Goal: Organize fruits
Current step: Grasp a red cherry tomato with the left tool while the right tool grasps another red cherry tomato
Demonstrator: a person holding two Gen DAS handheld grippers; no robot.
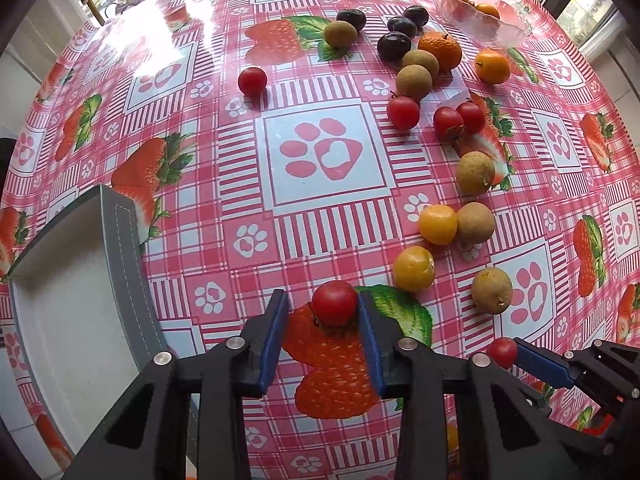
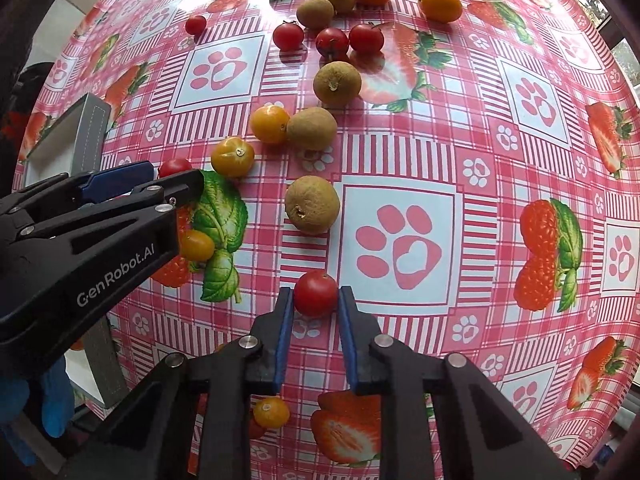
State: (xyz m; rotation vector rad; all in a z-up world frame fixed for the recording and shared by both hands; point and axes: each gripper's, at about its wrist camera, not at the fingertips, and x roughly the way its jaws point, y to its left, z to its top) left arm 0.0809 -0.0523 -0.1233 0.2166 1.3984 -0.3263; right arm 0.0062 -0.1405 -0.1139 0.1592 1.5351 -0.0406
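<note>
In the left wrist view my left gripper (image 1: pixel 323 308) is open with a red cherry tomato (image 1: pixel 334 303) between its fingertips; the tomato touches the right pad, with a gap to the left pad. In the right wrist view my right gripper (image 2: pixel 316 300) is shut on another red cherry tomato (image 2: pixel 315 294). That gripper and its tomato (image 1: pixel 502 352) also show at the lower right of the left wrist view. The left gripper (image 2: pixel 176 182) shows at the left of the right wrist view. Several tomatoes, yellow fruits, brown longans, dark plums and oranges lie scattered on the table.
A grey-rimmed white tray (image 1: pixel 120 240) stands at the left, also seen in the right wrist view (image 2: pixel 90 136). A glass bowl (image 1: pixel 480 24) with orange fruits stands at the far right. The strawberry-print tablecloth (image 1: pixel 328 152) covers the table.
</note>
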